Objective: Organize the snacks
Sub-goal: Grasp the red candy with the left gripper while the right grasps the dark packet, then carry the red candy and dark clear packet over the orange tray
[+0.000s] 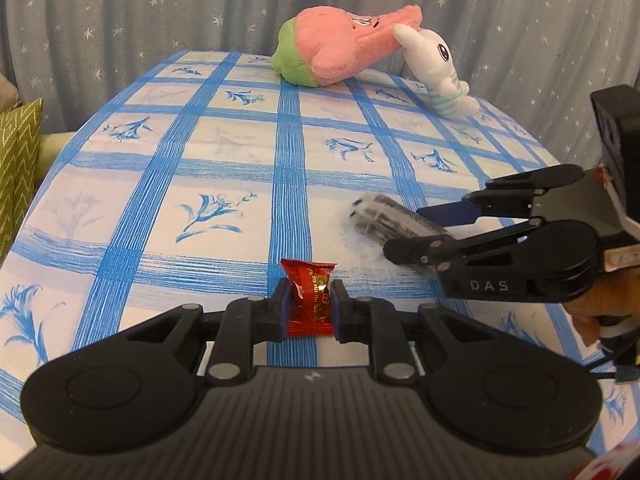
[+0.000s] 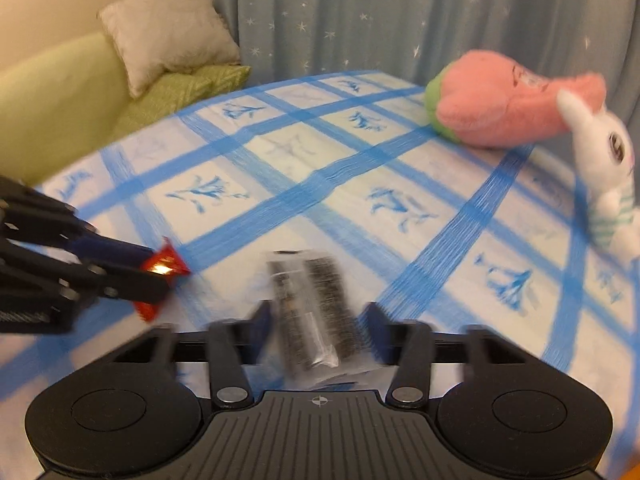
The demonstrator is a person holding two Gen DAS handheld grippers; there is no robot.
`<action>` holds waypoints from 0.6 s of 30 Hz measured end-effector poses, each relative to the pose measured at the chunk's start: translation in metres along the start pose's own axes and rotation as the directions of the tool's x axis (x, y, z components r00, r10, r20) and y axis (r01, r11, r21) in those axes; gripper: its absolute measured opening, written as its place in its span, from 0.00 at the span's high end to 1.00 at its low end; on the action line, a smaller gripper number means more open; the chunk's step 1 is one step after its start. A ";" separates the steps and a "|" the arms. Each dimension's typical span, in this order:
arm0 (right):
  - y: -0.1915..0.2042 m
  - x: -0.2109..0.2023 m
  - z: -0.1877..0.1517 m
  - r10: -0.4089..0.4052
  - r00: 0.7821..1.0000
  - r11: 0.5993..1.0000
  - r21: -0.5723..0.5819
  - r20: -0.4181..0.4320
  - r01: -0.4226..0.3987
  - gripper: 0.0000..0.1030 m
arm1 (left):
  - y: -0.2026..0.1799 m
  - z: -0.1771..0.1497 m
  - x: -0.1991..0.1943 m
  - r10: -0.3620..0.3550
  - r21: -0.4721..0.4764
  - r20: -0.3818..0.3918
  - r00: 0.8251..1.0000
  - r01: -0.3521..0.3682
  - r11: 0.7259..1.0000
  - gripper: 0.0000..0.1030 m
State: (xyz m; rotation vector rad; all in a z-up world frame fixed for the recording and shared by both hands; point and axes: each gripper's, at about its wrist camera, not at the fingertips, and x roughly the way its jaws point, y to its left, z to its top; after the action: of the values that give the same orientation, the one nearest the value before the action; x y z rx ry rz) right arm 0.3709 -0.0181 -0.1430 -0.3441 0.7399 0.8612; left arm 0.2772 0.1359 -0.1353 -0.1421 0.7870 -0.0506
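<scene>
My left gripper [image 1: 310,309] is shut on a small red candy packet [image 1: 311,296] and holds it just above the blue checked tablecloth [image 1: 180,184]. It also shows at the left of the right wrist view, with the red packet [image 2: 162,270] in its tips. A clear pack of dark biscuits [image 2: 316,312] lies between the open fingers of my right gripper [image 2: 318,326], with a gap on each side. In the left wrist view the pack [image 1: 390,220] lies on the cloth between the right gripper's fingers [image 1: 448,210].
A pink and green plush toy [image 1: 340,50] and a white rabbit plush [image 1: 436,74] lie at the table's far edge. A starred grey curtain hangs behind. A green sofa with cushions [image 2: 168,36] stands left of the table.
</scene>
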 end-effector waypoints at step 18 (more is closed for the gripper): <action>0.016 -0.059 -0.049 -0.160 0.987 0.923 0.360 0.032 0.138 0.64 | -0.017 -0.007 0.001 0.065 0.062 0.003 0.998 -0.065 0.996 0.81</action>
State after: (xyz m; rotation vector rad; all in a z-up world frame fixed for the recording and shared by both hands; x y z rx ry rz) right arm 0.3112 -0.0689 -0.1354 -0.0480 0.7864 0.5750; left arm 0.2733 0.1187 -0.1383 -0.0577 0.7877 -0.0129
